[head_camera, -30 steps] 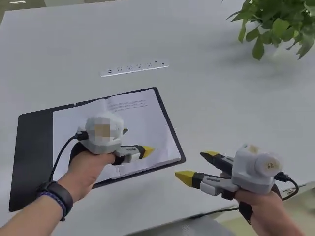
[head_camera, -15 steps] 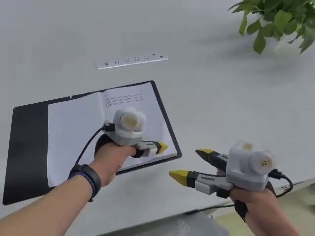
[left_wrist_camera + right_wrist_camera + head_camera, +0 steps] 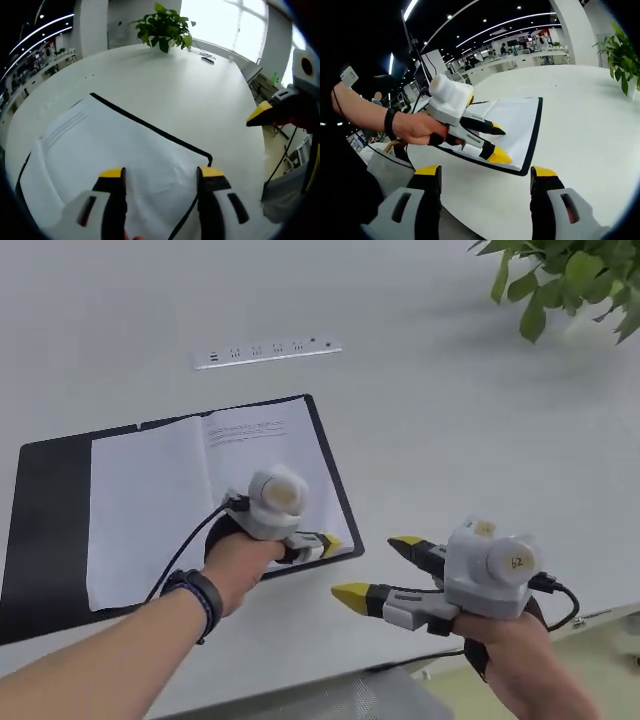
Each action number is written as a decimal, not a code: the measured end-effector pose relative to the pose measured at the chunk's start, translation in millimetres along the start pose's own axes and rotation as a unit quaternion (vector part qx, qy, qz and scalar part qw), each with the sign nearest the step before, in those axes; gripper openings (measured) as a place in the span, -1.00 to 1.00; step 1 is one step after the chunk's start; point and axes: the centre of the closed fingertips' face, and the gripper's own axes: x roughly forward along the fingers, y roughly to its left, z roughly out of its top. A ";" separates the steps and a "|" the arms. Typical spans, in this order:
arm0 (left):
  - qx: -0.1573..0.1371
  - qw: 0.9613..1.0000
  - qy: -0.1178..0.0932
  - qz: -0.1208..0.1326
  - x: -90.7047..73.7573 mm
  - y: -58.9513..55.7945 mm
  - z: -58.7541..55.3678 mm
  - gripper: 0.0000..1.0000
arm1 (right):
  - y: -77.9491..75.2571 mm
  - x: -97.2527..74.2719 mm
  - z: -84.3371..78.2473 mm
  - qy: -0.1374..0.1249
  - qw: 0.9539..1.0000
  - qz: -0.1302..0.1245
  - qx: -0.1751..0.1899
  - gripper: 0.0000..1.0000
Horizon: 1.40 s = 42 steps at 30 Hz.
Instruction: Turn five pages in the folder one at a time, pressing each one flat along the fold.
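A broad white table (image 3: 460, 440) takes up nearly the whole scene, and the folder (image 3: 45, 540) lies open on it, toward the person's left and close to the near edge. Its black cover shows as a wide band on the left and a thin border round the white sheets. The left-hand page (image 3: 140, 510) lies flat, and the right-hand page (image 3: 270, 455) carries a few lines of print near its top. A leafy green plant (image 3: 570, 275) stands at the far right corner of the table, well apart from the folder. The left gripper (image 3: 161, 173) is over the near right corner of the right-hand page, its two yellow-tipped jaws standing well apart with white paper and the black border showing between them; it has hold of nothing, and I cannot tell whether the tips touch the sheet. The right gripper (image 3: 486, 171) hangs off the folder to the right, above bare table near the edge, pointing toward the left one; its jaws are spread wide and grip nothing. A white power strip (image 3: 267, 353) lies flat beyond the folder's far edge. A dark cable (image 3: 190, 545) loops from the left gripper past a dark wristband (image 3: 203, 592) on that arm.
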 end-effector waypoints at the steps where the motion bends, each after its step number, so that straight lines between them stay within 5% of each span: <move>1: -0.003 1.000 -0.001 -0.005 -1.1 -1.6 0.9 0.10 | -0.8 0.2 -1.3 0.004 1.000 -0.001 -0.001 0.47; 5: 0.039 0.999 0.005 -0.007 -2.3 -3.6 -2.6 0.12 | -3.4 0.7 -4.5 0.010 1.000 -0.002 0.000 0.49; 14: 0.045 0.999 0.002 -0.006 -2.6 -2.9 -3.8 0.10 | -5.7 0.2 -1.2 0.004 1.000 -0.003 0.007 0.46; 27: 0.040 0.999 -0.001 -0.017 -4.5 1.8 -2.6 -0.02 | -8.5 2.7 1.2 -0.001 1.000 0.002 0.014 0.38; 42: 0.015 0.999 -0.014 -0.026 -4.7 4.4 -0.7 -0.07 | -26.7 23.1 24.1 -0.017 1.000 0.010 0.024 0.26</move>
